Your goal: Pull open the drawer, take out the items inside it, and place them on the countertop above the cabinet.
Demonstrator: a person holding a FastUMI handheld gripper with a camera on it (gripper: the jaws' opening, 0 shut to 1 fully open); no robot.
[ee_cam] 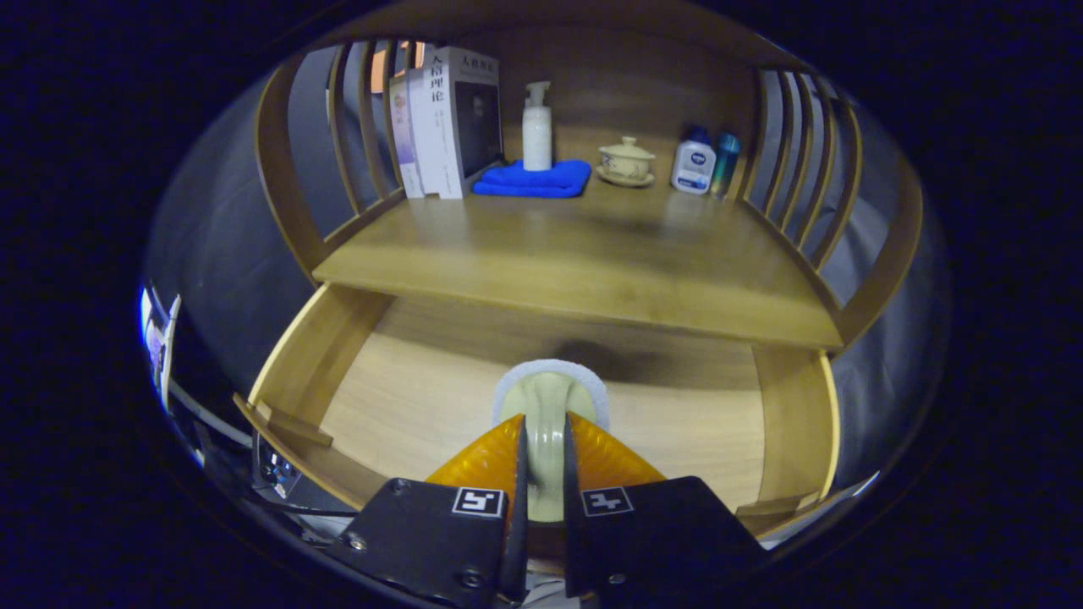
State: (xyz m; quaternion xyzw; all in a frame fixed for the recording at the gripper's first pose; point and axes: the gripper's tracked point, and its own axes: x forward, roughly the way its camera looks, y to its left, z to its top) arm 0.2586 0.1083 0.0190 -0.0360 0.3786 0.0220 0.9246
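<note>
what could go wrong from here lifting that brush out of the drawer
The gripper pinches only the brush's narrow handle, so the head-heavy brush could swivel or slip. Lifting from the open drawer, it might clip the countertop's front edge overhanging it. The back of the countertop is crowded: the blue cloth, pump bottle and lidded cup could get knocked.

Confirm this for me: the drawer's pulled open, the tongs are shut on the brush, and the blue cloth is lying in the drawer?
Not quite. The gripper view shows the blue cloth on the countertop, under the pump bottle. The drawer is open, tongs shut on the brush.
</note>
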